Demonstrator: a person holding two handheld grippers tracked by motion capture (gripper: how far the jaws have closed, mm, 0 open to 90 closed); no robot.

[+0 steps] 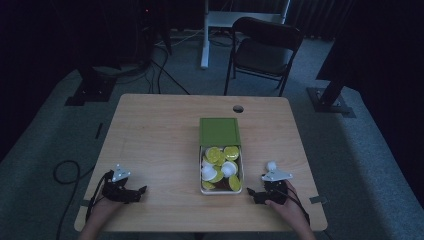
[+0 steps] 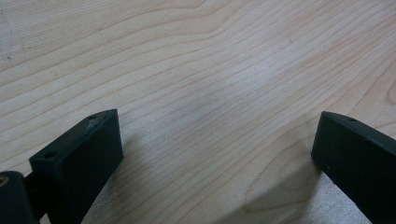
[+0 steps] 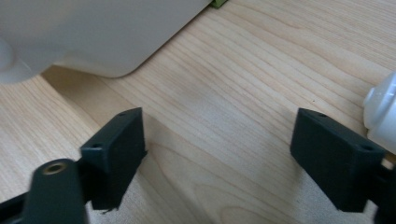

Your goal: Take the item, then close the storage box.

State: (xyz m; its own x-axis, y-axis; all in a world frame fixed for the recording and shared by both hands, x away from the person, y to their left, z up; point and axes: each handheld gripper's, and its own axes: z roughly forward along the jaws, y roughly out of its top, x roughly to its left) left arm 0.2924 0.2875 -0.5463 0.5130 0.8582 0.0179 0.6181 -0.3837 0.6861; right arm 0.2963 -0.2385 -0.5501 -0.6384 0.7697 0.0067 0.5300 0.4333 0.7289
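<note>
The right gripper (image 1: 251, 192) rests on the near right of the worktop (image 1: 160, 150), jaws spread wide with nothing between them, pointing left toward the near right corner of the white tray (image 1: 241, 172). In the right gripper view that rounded tray corner (image 3: 93, 37) sits just ahead of the jaws, and a small white piece (image 3: 380, 112) lies just beside the right jaw; in the high view it shows as a white piece (image 1: 271, 165) on the worktop near that gripper, outside the tray. The left gripper (image 1: 141, 190) lies at the near left, well apart from the tray, jaws likewise parted over bare wood (image 2: 196, 93).

My reading is that the work is at a resting point between pickups, nothing held. The next move likely calls for the right gripper to turn toward the loose white piece, or to lift and reach over the tray wall.

Counted: one tray, one green lid (image 1: 219, 131) at its far end, one loose white piece, two grippers. Inside the tray lie roughly six yellow-green discs (image 1: 215, 154) and two or three white ones (image 1: 229, 168); the dim light makes that count uncertain.
</note>
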